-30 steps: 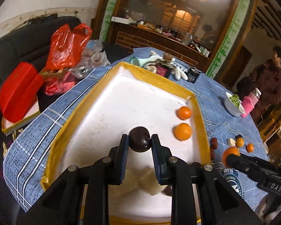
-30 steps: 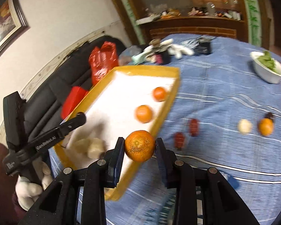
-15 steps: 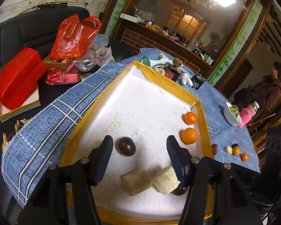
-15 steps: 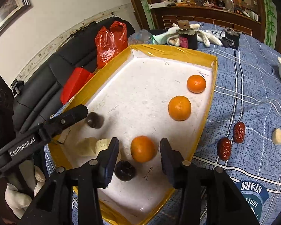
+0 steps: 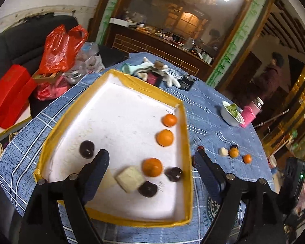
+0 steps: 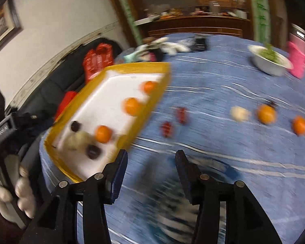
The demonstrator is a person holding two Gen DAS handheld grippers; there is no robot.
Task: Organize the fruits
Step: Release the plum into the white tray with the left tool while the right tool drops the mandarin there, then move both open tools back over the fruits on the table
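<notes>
A yellow-rimmed white tray [image 5: 184,134] holds three oranges [image 5: 152,167], three dark round fruits [image 5: 87,149] and pale chunks [image 5: 129,179]. My left gripper [image 5: 151,154] hovers above the tray's near end. Its jaws are opening wide and nothing is gripped between them. My right gripper [image 6: 151,155] is over the blue cloth to the right of the tray [image 6: 162,77]. Its jaws are also opening and hold nothing. This view is blurred. On the cloth lie two red dates [image 6: 166,129], a pale piece [image 6: 240,112] and two oranges [image 6: 266,113].
A white bowl of greens [image 5: 231,116] and a pink-sleeved flask [image 5: 249,116] stand at the table's right. Toys and small boxes [image 5: 158,75] lie behind the tray. Red bags [image 5: 59,48] and a red box [image 5: 8,95] sit on the dark sofa at left. A person [image 5: 272,79] stands far right.
The left gripper let go of the dark fruit, which now lies at the tray's left, and drew back. The right gripper dropped its orange in the tray and swung right over the cloth.
</notes>
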